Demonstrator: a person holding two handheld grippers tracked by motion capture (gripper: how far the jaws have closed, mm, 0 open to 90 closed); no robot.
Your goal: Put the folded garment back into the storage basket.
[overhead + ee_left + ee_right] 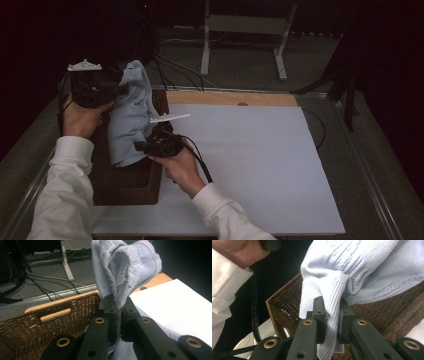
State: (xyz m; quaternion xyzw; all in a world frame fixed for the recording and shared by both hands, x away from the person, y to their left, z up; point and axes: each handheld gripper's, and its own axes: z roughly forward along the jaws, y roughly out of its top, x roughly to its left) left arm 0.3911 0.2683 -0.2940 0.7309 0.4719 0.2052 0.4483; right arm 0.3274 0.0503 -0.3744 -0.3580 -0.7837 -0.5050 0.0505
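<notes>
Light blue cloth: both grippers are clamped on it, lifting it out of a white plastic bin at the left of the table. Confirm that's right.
Not quite. The container is a brown wicker basket, not a white plastic bin, as the left gripper view shows. The rest holds: the left gripper and the right gripper are both shut on the light blue cloth, held above the basket at the table's left.

**Left gripper pinches a blue cloth**

The left gripper [119, 312] clamps its jaws on a fold of pale blue ribbed cloth [125, 267], which rises above them in bunched folds. A brown woven basket [37, 327] sits at left; a white sheet [175, 305] covers the surface at right. Cables cross the far floor [47, 267].
</notes>
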